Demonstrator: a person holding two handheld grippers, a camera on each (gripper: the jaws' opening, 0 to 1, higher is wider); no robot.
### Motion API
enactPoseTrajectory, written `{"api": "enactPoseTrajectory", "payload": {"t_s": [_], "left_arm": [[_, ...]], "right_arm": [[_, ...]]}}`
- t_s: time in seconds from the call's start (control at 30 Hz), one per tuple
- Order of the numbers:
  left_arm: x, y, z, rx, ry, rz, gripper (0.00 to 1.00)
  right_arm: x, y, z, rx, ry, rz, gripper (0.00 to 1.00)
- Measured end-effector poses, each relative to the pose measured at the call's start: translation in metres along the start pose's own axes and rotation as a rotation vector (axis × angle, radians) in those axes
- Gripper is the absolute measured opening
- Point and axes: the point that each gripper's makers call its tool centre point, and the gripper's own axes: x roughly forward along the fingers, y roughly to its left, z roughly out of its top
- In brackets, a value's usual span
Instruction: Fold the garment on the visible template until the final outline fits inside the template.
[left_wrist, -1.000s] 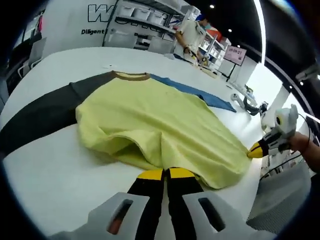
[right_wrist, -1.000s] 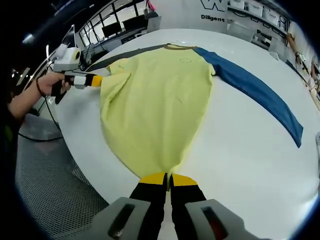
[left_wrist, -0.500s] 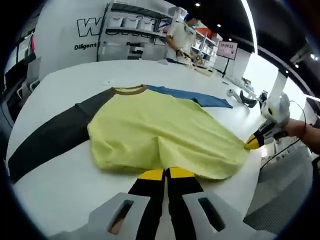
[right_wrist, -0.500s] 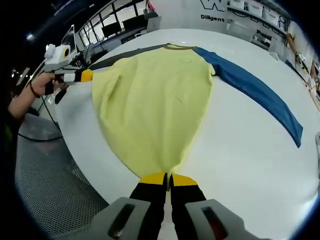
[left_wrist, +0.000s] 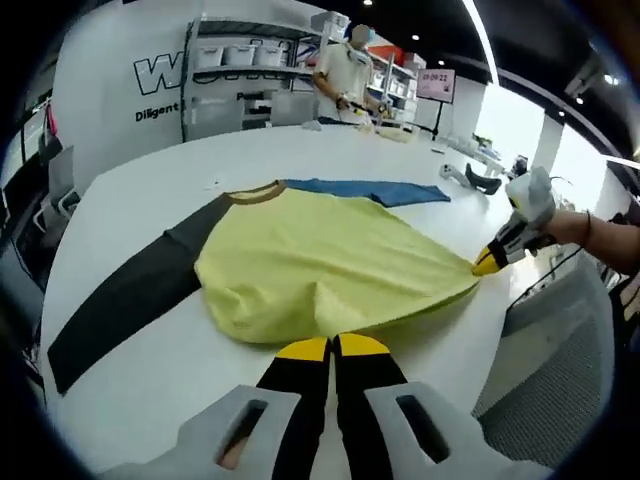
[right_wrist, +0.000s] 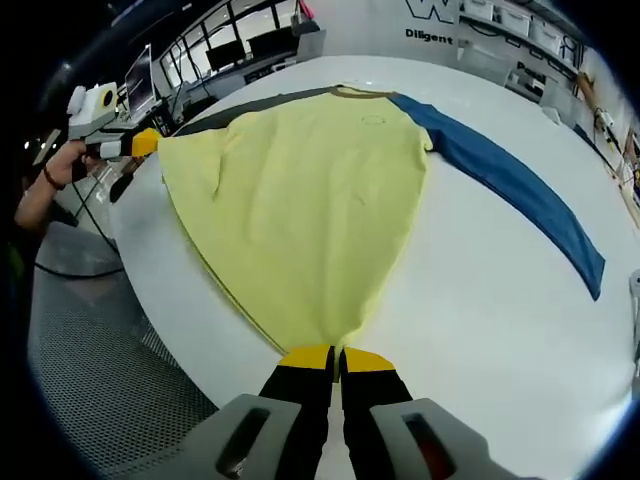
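On the white table (right_wrist: 480, 300) the long-sleeved shirt (right_wrist: 310, 190) lies spread with its yellow body pulled taut along the near edge, its hem running close to the table's rim. Bare tabletop stays open beyond the collar and to either side of the sleeves. The blue sleeve (right_wrist: 520, 185) stretches flat across the surface in the right gripper view; the dark grey sleeve (left_wrist: 125, 300) lies flat in the left gripper view.

The left gripper (left_wrist: 333, 348) has its jaws closed on one corner of the yellow hem, the cloth bunching up just ahead of the tips. The right gripper (right_wrist: 337, 357) is likewise clamped on the opposite hem corner, from which the fabric fans out toward the collar. Each gripper shows at the far hem corner in the other's view.

Shelving (left_wrist: 240, 70) and a person (left_wrist: 345, 70) stand well behind the table.
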Motion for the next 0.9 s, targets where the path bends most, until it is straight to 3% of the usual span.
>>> {"api": "enactPoseTrajectory", "payload": {"t_s": [0.03, 0.13, 0.23, 0.37, 0.63, 0.73, 0.9], "left_arm": [[-0.004, 0.0, -0.003, 0.045, 0.026, 0.01, 0.0], [-0.01, -0.007, -0.007, 0.063, 0.047, -0.007, 0.0], [-0.018, -0.01, -0.02, 0.124, 0.104, 0.006, 0.0], [-0.022, -0.015, -0.028, 0.103, 0.112, -0.014, 0.0], [-0.026, -0.022, -0.046, 0.184, 0.176, -0.016, 0.0], [-0.024, -0.025, -0.053, 0.172, 0.199, -0.021, 0.0], [-0.022, -0.024, -0.07, 0.251, 0.27, -0.004, 0.0]], "right_arm": [[0.0, 0.0, 0.0, -0.003, -0.001, -0.002, 0.0], [-0.001, 0.001, 0.0, -0.009, -0.001, -0.003, 0.0], [-0.002, 0.001, 0.0, -0.015, -0.001, -0.005, 0.0], [-0.002, 0.001, 0.0, -0.026, 0.003, -0.01, 0.0], [-0.003, 0.002, 0.001, -0.037, 0.003, -0.012, 0.0], [-0.003, 0.0, 0.001, -0.053, 0.008, -0.021, 0.0], [-0.004, 0.0, 0.001, -0.057, 0.011, -0.02, 0.0]]}}
